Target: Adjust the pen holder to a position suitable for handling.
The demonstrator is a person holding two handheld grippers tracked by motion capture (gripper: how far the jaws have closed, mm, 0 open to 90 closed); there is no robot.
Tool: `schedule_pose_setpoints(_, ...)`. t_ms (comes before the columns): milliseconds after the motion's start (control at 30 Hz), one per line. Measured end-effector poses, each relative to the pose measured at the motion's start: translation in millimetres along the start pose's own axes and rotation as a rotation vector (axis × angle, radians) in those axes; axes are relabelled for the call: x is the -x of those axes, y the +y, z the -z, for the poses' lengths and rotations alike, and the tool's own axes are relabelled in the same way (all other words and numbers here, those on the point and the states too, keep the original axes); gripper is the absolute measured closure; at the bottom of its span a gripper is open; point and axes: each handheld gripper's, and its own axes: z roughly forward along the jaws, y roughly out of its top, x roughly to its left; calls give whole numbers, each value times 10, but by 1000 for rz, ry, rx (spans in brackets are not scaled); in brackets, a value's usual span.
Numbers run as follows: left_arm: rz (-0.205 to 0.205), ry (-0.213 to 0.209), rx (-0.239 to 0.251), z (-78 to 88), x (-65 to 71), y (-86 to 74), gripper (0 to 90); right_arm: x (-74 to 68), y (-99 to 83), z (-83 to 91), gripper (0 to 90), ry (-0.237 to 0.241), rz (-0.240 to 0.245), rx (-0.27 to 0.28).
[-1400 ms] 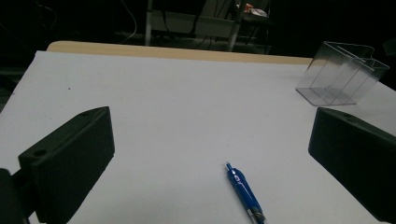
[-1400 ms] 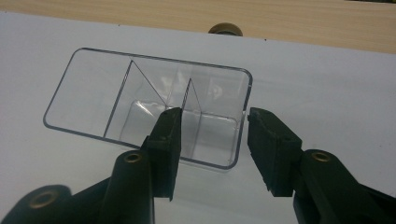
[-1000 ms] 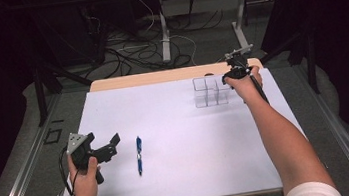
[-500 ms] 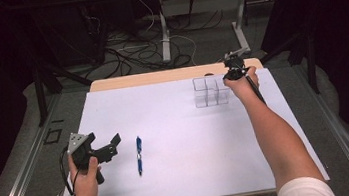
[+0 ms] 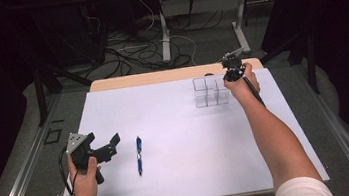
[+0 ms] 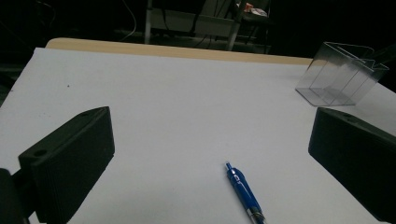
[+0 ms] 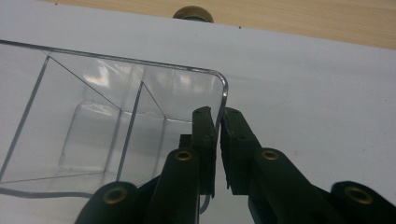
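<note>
1. Clear plastic, divided into compartments, the organizer box (image 5: 210, 91) stands at the far right of the white table (image 5: 187, 177), just before its bare wooden back edge.
2. At the box's right wall, the high view shows the right gripper (image 5: 230, 73) held in the person's outstretched right hand (image 5: 243, 82); whether the jaws grip anything cannot be told from there.
3. Up close, the right gripper view settles it: the right gripper (image 7: 217, 122) has its jaws pressed nearly together, one inside and one outside, pinching the box (image 7: 107, 126) by its rounded corner wall.
4. That same view picks out thin partitions and glinting reflections inside the box, plus a small round brown knob (image 7: 193, 14) at the table's wooden edge.
5. Near the front left, the left gripper (image 5: 106, 149) sits in the left hand (image 5: 86, 179), jaws spread wide and holding nothing.
6. Between those spread jaws, the left gripper view frames a blue pen (image 6: 244, 190) lying flat on the white surface, with the box (image 6: 343, 74) well beyond it.
7. From above, the pen (image 5: 139, 155) lies just right of the left gripper, lengthwise toward the far edge.
</note>
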Motion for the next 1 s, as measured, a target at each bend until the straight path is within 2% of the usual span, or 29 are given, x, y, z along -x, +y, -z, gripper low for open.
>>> schedule_pose_setpoints(100,1,-2,2,3,2,0,2,-11,4,3,855,-9,-4,-6)
schedule_pose_setpoints(200,2,-3,2,5,-2,2,2,-10,0,3,862,-10,-32,-2)
schedule_pose_setpoints(367,3,-4,2,-2,-3,1,2,-8,-2,10,866,-10,-51,-2)
schedule_pose_setpoints(467,5,-5,-2,1,1,2,2,-6,-2,11,874,-5,-88,0)
schedule_pose_setpoints(500,5,-4,-1,1,0,2,2,-2,-3,7,876,-9,-83,5)
schedule_pose_setpoints(633,4,-4,3,-1,-5,2,2,2,-1,13,881,-1,-111,-2)
schedule_pose_setpoints(733,6,-8,0,-3,-3,0,2,6,-6,13,890,4,-115,9)
schedule_pose_setpoints(1000,3,-10,-2,-7,3,0,2,-13,-7,32,891,-14,-136,-7)
